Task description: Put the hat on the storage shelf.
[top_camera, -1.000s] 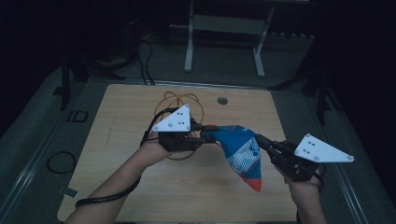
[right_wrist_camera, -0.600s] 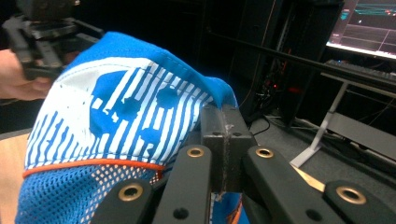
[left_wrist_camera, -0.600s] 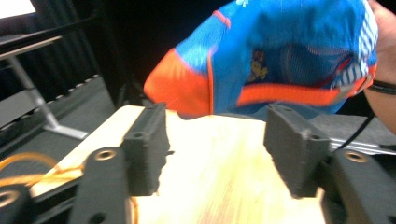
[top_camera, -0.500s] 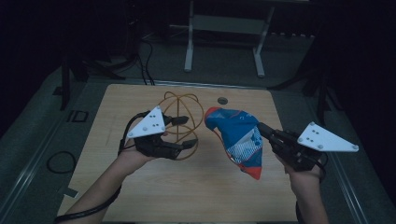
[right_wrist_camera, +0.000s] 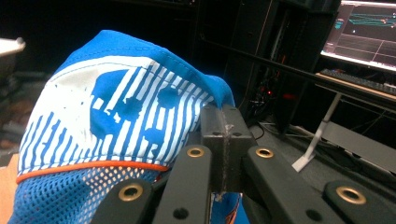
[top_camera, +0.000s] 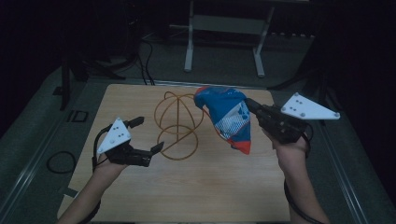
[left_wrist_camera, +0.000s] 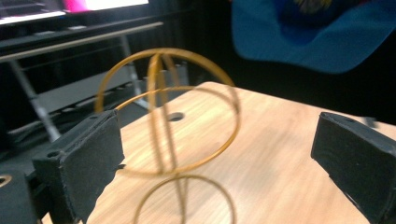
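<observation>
The blue cap (left_wrist_camera: pixel 322 37) was blurred and cut off at the top edge; the wire frame (left_wrist_camera: pixel 168 140) ran off the bottom.

The wire stand (top_camera: pixel 177 125) stood on the surface (top_camera: pixel 205 186), toward its far half and a little left of the middle. The left tool (top_camera: pixel 145 135) lay low just left of the wire stand and nearer the person, its jaws set wide apart with nothing between them, having just been opening. The cap (top_camera: pixel 227 116) hung above the surface just right of the wire stand, near its top. The right tool (top_camera: pixel 251 105) sat right of the wire stand, beyond the cap, clamped on the cap's edge. A round hole (left_wrist_camera: pixel 175 116) lay in the surface behind the wire stand.
</observation>
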{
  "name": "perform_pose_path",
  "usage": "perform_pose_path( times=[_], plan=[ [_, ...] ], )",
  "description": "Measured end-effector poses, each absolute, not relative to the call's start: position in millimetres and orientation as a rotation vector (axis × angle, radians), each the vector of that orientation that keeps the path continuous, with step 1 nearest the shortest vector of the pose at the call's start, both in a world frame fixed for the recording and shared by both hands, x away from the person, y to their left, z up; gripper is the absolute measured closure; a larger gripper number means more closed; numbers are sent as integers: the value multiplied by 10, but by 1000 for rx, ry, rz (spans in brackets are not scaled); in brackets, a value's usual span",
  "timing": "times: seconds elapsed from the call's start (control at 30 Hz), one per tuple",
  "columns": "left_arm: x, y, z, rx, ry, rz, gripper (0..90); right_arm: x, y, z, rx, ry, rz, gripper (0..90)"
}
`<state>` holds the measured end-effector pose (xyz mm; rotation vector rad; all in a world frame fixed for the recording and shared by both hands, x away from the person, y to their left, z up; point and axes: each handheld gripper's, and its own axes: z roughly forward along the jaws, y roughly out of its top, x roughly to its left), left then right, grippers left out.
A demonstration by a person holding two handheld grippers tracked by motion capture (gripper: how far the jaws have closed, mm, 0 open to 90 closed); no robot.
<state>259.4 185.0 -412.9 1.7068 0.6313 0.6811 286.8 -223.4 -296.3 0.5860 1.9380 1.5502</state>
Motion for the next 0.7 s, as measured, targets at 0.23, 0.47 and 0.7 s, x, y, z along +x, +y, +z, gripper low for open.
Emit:
perform_pose_path(
  times=[0.23, 0.47, 0.7],
  plan=[
    [2474, 2068, -4499, 1653, 710, 763, 28, 3113, -1965, -2824, 585, 1942, 1537, 900],
    [2316, 2237, -4930, 1612, 812, 805, 28, 3322, -1621, -2816, 574, 1976, 1521, 900],
    [2228, 2323, -5229, 1582, 891, 821, 30, 3510, -1268, -2874, 563, 2033, 1484, 900]
  ],
)
